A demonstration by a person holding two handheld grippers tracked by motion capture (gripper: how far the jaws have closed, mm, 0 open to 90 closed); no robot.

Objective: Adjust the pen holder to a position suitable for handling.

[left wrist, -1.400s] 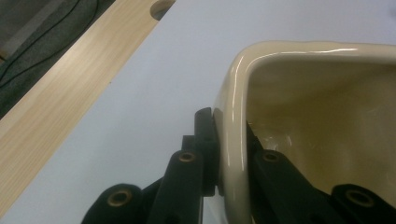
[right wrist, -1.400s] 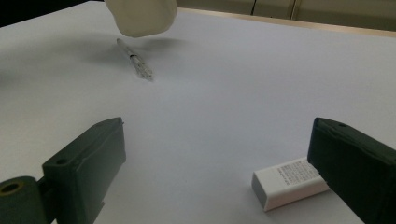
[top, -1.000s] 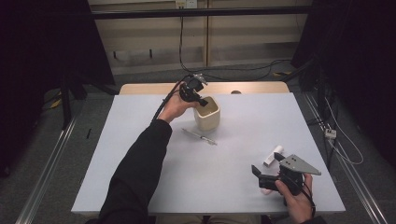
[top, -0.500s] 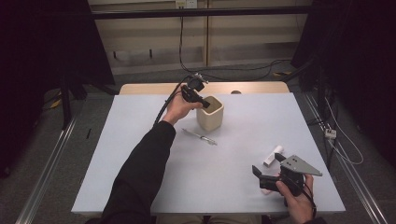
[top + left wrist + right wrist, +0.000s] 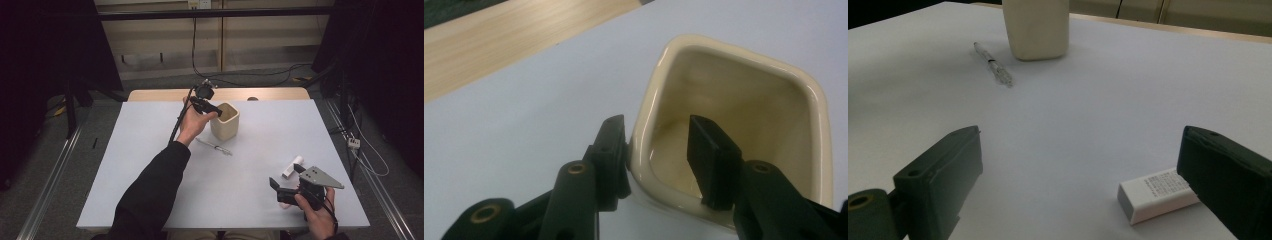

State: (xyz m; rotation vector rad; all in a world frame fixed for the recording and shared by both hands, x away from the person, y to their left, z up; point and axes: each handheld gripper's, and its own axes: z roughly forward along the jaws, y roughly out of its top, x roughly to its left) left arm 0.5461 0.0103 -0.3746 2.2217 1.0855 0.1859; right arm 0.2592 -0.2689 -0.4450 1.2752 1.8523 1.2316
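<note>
Cream cup (image 5: 744,100) wall sits between left tongs (image 5: 659,150) — jaws just been opening, not pressing; right tongs (image 5: 1088,185) wide open, eraser (image 5: 1158,195) beside one jaw.

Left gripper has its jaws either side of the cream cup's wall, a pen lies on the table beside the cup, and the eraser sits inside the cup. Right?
Not quite. The eraser lies on the table near the right gripper, as the high view shows; the left gripper view shows nothing inside the cup. The left gripper and pen are as described.
</note>
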